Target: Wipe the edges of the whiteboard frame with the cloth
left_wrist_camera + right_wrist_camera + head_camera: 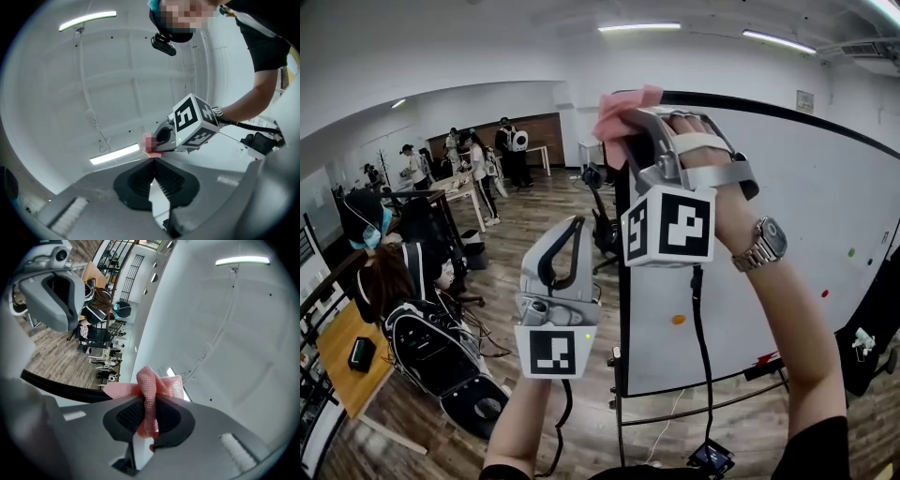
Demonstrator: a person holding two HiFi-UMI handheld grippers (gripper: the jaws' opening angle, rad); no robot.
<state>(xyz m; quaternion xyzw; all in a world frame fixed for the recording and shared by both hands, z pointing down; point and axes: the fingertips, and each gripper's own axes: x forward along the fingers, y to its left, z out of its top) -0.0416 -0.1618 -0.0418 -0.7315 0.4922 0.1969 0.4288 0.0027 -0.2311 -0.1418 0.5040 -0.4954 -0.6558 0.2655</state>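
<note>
Jaws of your right gripper [149, 414] are clamped on the pink cloth [149, 392], which bunches above them and hangs down between the pads. On your left gripper [153, 180] the jaws are pressed together with nothing between them.

The cloth is up at the top left corner of the black whiteboard frame [622, 272]; can't tell if it touches. The whiteboard [787, 206] is white with a few small coloured dots [678, 319].

Room: wood plank floor [534, 211], white ceiling, strip lights [639, 27], people [478, 164] standing at the back, a tabletop [337, 347] at far left.

Only the head view shows your left gripper held lower, left of the frame's left edge, and the wristwatch [766, 242] on your right arm. Only the left gripper view shows the right gripper's marker cube [194, 121] from below against the ceiling, plus your head camera [164, 44].
</note>
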